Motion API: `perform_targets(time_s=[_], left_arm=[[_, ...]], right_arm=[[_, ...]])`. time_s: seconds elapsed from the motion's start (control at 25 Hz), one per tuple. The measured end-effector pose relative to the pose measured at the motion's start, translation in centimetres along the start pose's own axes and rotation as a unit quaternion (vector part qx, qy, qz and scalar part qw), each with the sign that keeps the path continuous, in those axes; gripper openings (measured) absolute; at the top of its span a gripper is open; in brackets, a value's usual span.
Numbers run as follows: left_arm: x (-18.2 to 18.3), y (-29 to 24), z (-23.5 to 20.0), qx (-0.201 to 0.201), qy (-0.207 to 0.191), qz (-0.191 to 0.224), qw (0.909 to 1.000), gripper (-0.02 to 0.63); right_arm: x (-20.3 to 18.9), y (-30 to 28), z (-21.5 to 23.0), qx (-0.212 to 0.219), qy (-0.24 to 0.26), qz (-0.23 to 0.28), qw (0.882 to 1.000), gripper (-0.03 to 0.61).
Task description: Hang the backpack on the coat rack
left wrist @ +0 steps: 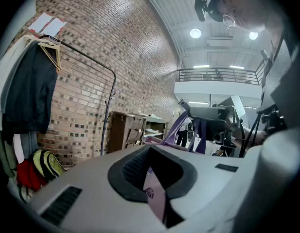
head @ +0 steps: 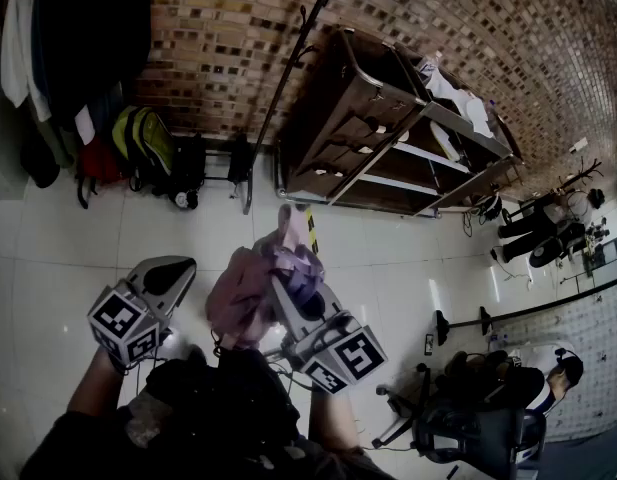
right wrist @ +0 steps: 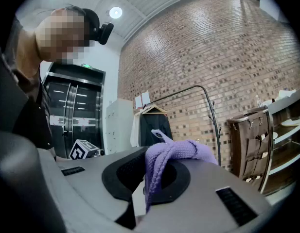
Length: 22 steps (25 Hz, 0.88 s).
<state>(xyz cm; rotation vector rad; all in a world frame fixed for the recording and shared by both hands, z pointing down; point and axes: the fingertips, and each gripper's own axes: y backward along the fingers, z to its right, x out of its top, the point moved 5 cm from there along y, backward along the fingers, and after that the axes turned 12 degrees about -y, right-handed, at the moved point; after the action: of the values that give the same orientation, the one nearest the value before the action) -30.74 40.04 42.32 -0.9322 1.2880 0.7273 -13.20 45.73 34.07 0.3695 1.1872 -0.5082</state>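
Backpack [head: 250, 293] hangs well short of the coat rack [head: 291, 73], carried between both tools: right gripper [right wrist: 142, 194] clamps its purple strap [right wrist: 176, 152] to bear the weight, while left gripper [left wrist: 159, 205] apparently pinches a pink flap [left wrist: 153, 191] to steady it

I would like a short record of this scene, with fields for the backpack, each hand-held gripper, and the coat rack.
backpack: pink-purple, held up above the floor, not yet hung
left hand-held gripper: shut on a pink part of the backpack
right hand-held gripper: shut on its purple strap
coat rack: black pole by the brick wall, apart from the backpack
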Motion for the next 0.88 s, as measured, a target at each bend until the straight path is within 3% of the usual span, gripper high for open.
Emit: perform_targets(time_s=[0.44, 0.56, 0.88], left_arm=[[-1.1, -7.5, -6.0, 0.035, 0.002, -0.026, 0.999, 0.026], [0.3, -11.5, -8.2, 0.04, 0.005, -0.036, 0.9985, 0.026], [3.1, -22.4, -13.7, 0.073, 0.008, -0.016, 0.9972, 0.026]], right_arm=[[-0.5, -6.7, 10.2, 0.04, -0.027, -0.03, 0.998, 0.008], [1.0, -9.0, 14.2, 0.056, -0.029, -0.031, 0.998, 0.008], [5.3, -14.1, 24.9, 0.091, -0.033, -0.056, 0.994, 0.008]])
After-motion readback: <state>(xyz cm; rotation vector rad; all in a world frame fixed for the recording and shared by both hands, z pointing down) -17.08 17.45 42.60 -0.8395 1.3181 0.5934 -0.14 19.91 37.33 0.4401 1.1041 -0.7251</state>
